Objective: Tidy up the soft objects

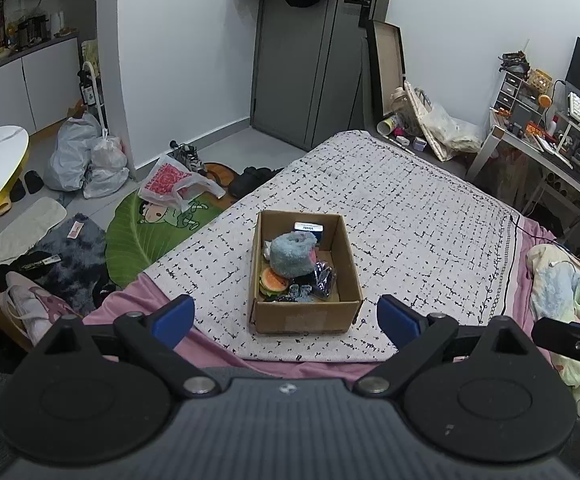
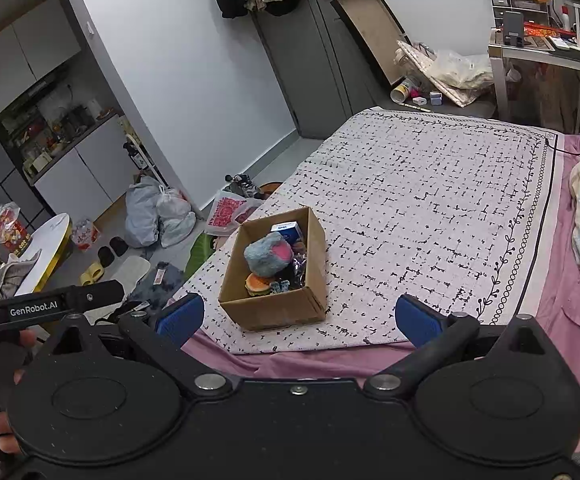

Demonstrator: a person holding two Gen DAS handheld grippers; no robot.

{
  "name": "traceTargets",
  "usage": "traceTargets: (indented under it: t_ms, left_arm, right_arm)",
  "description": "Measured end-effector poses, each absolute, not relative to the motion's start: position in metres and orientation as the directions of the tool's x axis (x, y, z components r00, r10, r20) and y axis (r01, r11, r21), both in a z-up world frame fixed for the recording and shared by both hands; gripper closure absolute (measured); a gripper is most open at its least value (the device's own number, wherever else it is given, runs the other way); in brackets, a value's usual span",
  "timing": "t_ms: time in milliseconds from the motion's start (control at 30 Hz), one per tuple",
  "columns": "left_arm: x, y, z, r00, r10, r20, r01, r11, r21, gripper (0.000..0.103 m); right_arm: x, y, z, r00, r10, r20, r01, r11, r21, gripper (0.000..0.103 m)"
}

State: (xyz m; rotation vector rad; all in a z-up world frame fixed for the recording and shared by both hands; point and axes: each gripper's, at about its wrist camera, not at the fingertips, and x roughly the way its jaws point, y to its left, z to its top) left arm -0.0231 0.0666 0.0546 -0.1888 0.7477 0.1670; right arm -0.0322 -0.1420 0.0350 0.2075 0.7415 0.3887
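On the bed, your left gripper (image 1: 286, 316) and right gripper (image 2: 299, 316) hang released; reaching blindly could tip the cardboard box (image 1: 305, 316).

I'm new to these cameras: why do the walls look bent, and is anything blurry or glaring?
Left wrist view: wide lens bows the door and darkens corners; cardboard box sharp, light even, no glare. Right wrist view: same bending, bed cover crisp, soft shadows.
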Motion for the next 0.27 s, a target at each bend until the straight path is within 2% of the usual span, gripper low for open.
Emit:
traceTargets:
  t_ms: [267]
  left_arm:
    - [-0.0176, 0.0586, 0.0515, 0.738, 0.016, -0.674, -0.155, 0.977, -0.146, 0.006]
  right_arm:
    - [-0.0299, -0.1474, 0.0321, 0.676, 0.417, -0.608, -0.259, 0.907, 0.333, 0.000]
